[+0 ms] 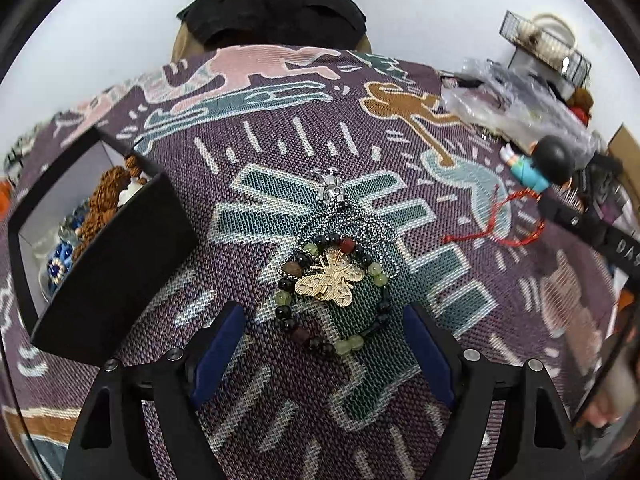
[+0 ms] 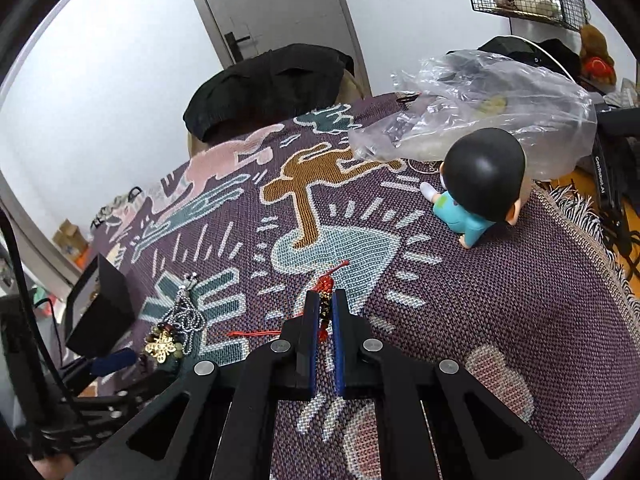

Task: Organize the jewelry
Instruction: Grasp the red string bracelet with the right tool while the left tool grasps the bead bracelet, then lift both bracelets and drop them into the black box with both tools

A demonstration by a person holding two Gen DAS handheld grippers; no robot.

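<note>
The left gripper [image 1: 324,320] hovers over the patterned woven cloth [image 1: 460,280] that covers the bench, its blue-padded fingers [image 1: 224,344] spread wide apart on either side of a small heap of jewelry. In that heap, a gold butterfly brooch [image 1: 330,280] lies on a bracelet of green, black and reddish beads [image 1: 296,320], with a silver chain necklace [image 1: 340,216] tangled behind it.

An open black jewelry box [image 1: 100,264] sits to the left, with beaded pieces inside.

The right gripper [image 2: 325,312] has its fingers clamped on a red cord bracelet [image 2: 325,300] with dark beads, just above the cloth.

A black-haired figurine in teal [image 2: 476,196] stands beyond it, near a crumpled clear plastic bag [image 2: 500,108]. Black stand legs at the right edge bear white lettering that reads roughly "CenRobot.AI" [image 2: 600,176].
</note>
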